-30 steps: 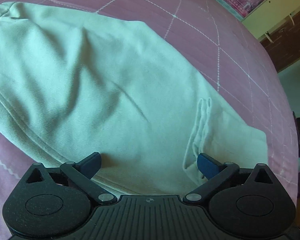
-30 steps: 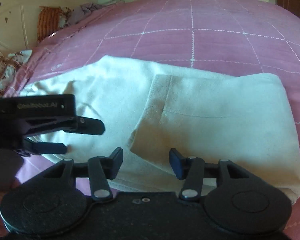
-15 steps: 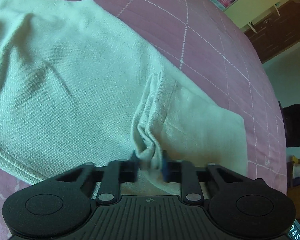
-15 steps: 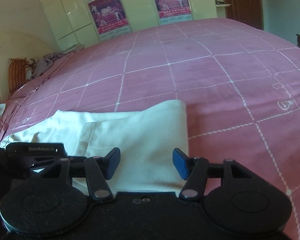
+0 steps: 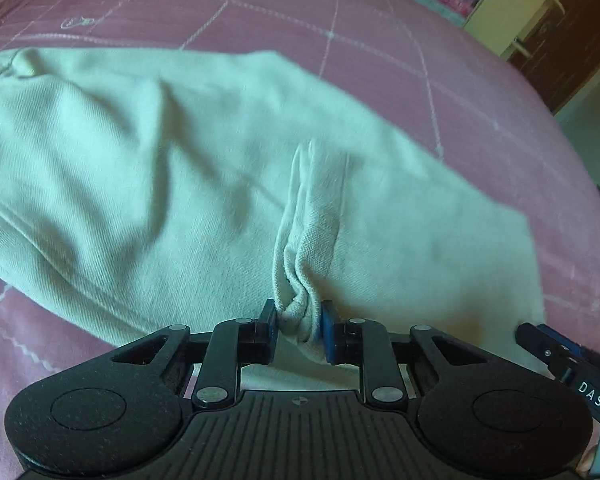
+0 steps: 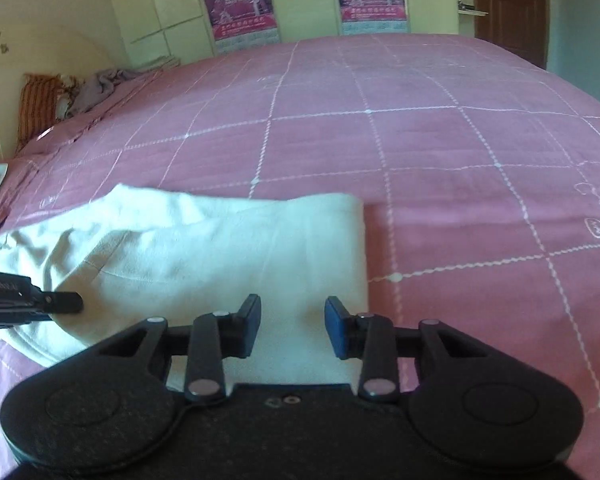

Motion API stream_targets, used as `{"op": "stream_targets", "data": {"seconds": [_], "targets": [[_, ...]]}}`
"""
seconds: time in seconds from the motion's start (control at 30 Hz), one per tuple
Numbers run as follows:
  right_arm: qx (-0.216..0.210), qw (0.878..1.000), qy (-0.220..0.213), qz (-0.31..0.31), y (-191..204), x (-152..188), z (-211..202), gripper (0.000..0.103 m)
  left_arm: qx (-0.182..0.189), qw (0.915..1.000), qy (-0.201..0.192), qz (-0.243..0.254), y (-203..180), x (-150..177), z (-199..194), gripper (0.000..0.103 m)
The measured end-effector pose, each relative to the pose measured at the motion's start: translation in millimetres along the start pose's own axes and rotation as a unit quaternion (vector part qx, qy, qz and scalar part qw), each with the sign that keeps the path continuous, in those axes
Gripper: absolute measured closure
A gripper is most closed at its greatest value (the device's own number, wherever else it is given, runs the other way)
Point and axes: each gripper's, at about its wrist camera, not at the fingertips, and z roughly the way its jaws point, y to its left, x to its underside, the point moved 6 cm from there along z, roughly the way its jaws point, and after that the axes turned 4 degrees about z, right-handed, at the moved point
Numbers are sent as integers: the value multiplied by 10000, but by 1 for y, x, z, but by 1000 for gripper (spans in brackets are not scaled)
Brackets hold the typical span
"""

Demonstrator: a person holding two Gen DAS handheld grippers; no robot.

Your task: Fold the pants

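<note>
Pale pants (image 5: 172, 168) spread across the pink quilted bed (image 6: 420, 152), already doubled over once by the look of the layered edge, long axis running from the far left toward the near right in the left wrist view. Left claw (image 5: 298, 330) clamped on a bunched pinch of the cloth at the near edge, pads pressing a ridge of gathered fabric between them, folds rising away from the grip; opened a shade in the last moments yet plainly gripping. Right claw (image 6: 292, 326) poised over the pants' squared near-right corner, pads apart with flat cloth lying in the gap but not pressed; just been narrowing, nothing pinched yet. In the right wrist view, pants (image 6: 204, 252) lying straight ahead and off to the left of that claw, the straight side edge just to the right of the right pad, bare bedcover beyond. Left claw (image 6: 66, 303) showing there as a dark tip at the left border, buried in the cloth; right claw's tip (image 5: 540, 338) likewise peeking in at the lower right of the left wrist view, just beside the pants' near corner. Both claws on the same near edge, side by side. Likely next: close the right on that edge, then lift and carry both away toward the far edge, across the long axis. Uneven grips would skew the fold.
</note>
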Motion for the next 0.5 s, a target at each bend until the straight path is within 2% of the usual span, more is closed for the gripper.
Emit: {"op": "stream_targets", "data": {"seconds": [0.07, 0.13, 0.2, 0.23, 0.27, 0.37, 0.5], "targets": [[155, 9971, 643, -389, 8, 19, 27, 68, -206, 9996, -68, 167, -7, -1, -7, 75], [253, 9950, 640, -719, 14, 21, 28, 68, -279, 9988, -388, 128, -10, -9, -26, 74], [106, 9962, 591, -624, 17, 13, 20, 70, -290, 9963, -787, 164, -14, -21, -47, 64], [87, 9968, 462, -647, 19, 8, 15, 70, -252, 9960, -827, 213, -19, -27, -49, 53], [130, 9965, 381, -739, 22, 3, 15, 69, -203, 9961, -811, 299, -25, -35, -47, 49], [194, 9954, 355, -873, 29, -11, 26, 70, -251, 9947, -772, 631, -47, -45, -34, 49], [324, 9963, 270, -750, 28, -29, 39, 68, -474, 9935, -315, 990, -61, -42, 7, 49]]}}
